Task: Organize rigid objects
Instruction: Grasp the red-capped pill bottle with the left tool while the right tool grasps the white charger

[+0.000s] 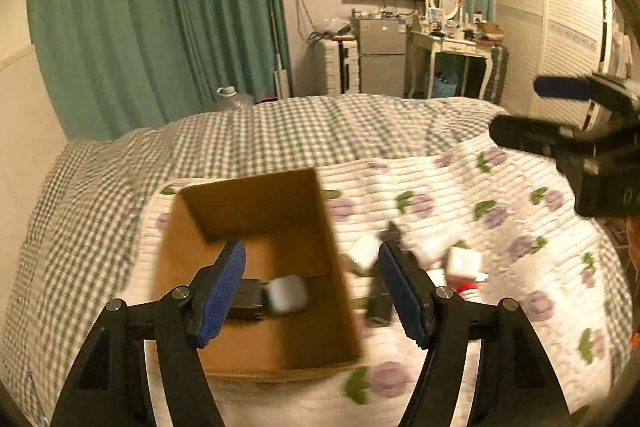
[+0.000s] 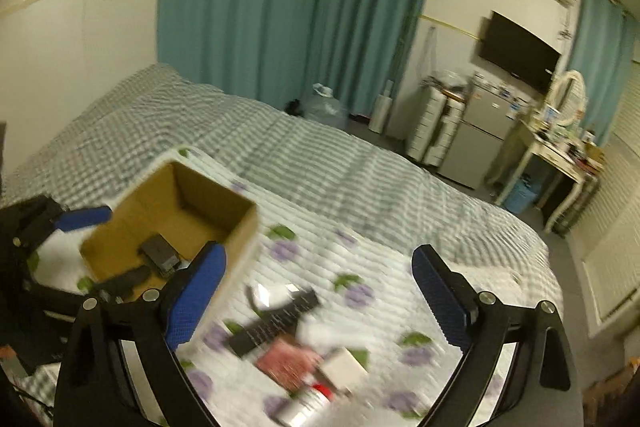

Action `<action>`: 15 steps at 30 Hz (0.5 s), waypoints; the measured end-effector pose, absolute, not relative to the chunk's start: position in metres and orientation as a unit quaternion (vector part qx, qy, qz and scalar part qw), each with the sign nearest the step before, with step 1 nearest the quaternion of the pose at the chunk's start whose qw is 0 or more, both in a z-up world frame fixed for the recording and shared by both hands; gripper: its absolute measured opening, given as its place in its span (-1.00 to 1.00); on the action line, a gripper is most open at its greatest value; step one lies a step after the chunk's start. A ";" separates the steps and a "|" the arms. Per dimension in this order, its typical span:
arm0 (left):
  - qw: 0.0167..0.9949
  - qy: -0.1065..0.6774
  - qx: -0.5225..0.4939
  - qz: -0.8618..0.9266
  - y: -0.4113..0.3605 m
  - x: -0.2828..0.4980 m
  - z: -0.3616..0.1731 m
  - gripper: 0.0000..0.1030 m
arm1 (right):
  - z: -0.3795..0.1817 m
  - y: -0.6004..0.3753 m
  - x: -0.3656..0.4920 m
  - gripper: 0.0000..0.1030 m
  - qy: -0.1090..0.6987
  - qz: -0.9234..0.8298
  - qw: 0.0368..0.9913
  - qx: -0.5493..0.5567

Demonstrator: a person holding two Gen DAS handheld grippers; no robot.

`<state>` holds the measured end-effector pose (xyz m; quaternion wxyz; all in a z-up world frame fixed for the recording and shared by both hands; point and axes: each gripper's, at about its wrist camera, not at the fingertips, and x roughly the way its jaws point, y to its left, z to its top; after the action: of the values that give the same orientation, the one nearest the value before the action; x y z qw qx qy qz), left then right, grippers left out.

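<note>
An open cardboard box (image 1: pixel 256 267) stands on the bed; it also shows in the right wrist view (image 2: pixel 172 223). Inside it lie a black block (image 1: pixel 248 301) and a blurred grey-white object (image 1: pixel 289 294). My left gripper (image 1: pixel 312 291) is open and empty, hovering over the box's right wall. To the right of the box lie small items: white boxes (image 1: pixel 464 261), a black remote (image 2: pixel 276 321), a reddish packet (image 2: pixel 286 363), a red-capped bottle (image 2: pixel 308 401). My right gripper (image 2: pixel 320 297) is open and empty above these items.
The bed carries a floral quilted blanket (image 1: pixel 500 187) over a grey checked cover (image 1: pixel 240 135). Teal curtains (image 1: pixel 140 19), a fridge (image 1: pixel 380 55), a dressing table (image 1: pixel 452 47) and a wardrobe (image 1: pixel 560 27) stand beyond the bed. The right gripper shows at the left view's right edge (image 1: pixel 580 147).
</note>
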<state>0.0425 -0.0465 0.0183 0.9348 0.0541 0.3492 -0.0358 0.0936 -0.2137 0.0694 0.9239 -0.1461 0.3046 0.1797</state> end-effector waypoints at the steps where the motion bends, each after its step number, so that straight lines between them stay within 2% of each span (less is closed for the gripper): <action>1: 0.934 0.351 0.053 -0.040 -0.054 0.041 0.017 0.40 | 0.068 -0.226 0.088 0.84 0.306 0.171 0.925 -0.146; 8: 0.924 0.373 0.059 -0.055 -0.113 0.040 -0.008 0.40 | 0.036 -0.286 0.073 0.84 0.333 0.132 0.924 -0.135; 15: 0.906 0.416 0.064 -0.037 -0.153 0.052 -0.067 0.40 | -0.019 -0.325 0.078 0.84 0.367 0.141 0.909 -0.140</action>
<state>0.0519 -0.1530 -0.0673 0.9063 0.0643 0.4162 -0.0368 0.0784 -0.3247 -0.0188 0.9089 -0.1397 0.3670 0.1406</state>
